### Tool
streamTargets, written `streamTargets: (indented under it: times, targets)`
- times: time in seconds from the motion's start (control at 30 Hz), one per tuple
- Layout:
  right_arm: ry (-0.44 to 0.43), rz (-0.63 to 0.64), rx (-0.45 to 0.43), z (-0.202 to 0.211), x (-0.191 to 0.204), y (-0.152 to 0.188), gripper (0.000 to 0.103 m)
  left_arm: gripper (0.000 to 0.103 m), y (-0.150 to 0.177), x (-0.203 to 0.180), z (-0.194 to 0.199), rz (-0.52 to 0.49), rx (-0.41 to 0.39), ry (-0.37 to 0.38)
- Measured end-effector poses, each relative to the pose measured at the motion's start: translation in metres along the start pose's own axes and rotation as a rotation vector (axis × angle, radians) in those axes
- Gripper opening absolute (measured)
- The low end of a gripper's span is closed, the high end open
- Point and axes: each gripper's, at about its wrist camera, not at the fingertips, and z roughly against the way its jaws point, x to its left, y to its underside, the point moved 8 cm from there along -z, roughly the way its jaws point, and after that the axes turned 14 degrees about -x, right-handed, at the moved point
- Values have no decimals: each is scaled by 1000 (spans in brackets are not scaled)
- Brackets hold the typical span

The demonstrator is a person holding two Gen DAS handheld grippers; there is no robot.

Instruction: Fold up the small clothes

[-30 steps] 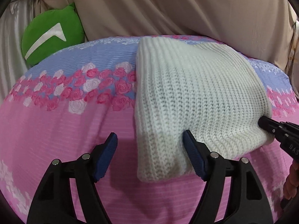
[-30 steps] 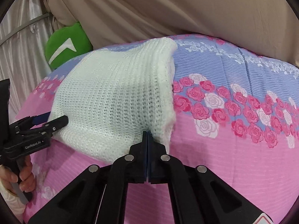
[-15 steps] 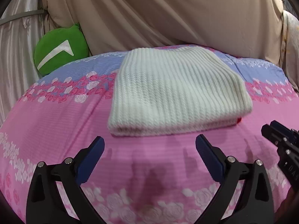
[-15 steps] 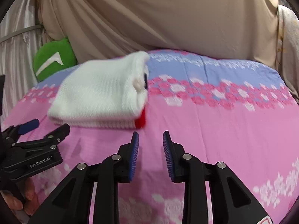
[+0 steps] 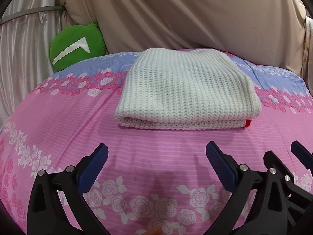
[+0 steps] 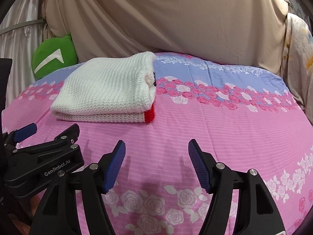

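Note:
A white knitted garment [image 5: 183,88] lies folded in a neat stack on the pink floral bedsheet [image 5: 78,129], with a red edge showing at its near right corner. It also shows in the right wrist view [image 6: 105,92], left of centre. My left gripper [image 5: 156,158] is open and empty, held back from the garment's near edge. My right gripper [image 6: 156,156] is open and empty, nearer than the garment and to its right. The left gripper [image 6: 47,143] shows at the lower left of the right wrist view.
A green round cushion [image 5: 76,45] sits at the back left against a beige draped cloth [image 5: 185,13]. The sheet turns blue with roses towards the back [image 6: 215,68]. A pale curtain [image 6: 297,58] hangs at the right.
Both grippers have let go of the garment and pulled back towards me. The right gripper went from shut to wide open. The garment now lies folded flat.

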Motion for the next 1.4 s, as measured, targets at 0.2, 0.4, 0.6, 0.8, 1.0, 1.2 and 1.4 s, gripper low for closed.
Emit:
streamTargets:
  times: [0.2, 0.4, 0.6, 0.8, 1.0, 1.2, 1.4]
  targets:
    - [6, 6, 10, -1, 1, 2, 67, 98, 0, 2, 0, -14, -1, -30]
    - [15, 6, 37, -6, 0, 5, 68, 98, 2, 2, -3, -30, 15, -52]
    - [20, 10, 43, -7, 0, 6, 68, 97, 3, 1, -3, -38, 21, -62]
    - [21, 14, 48, -9, 0, 8, 68, 97, 4, 1, -4, -48, 27, -79]
    - [22, 15, 52, -10, 0, 9, 68, 97, 4, 1, -4, -53, 27, -86]
    - [22, 16, 51, -10, 0, 9, 68, 97, 4, 1, -4, -56, 28, -90]
    - [23, 17, 51, -9, 0, 9, 68, 97, 4, 2, -3, -62, 27, -93]
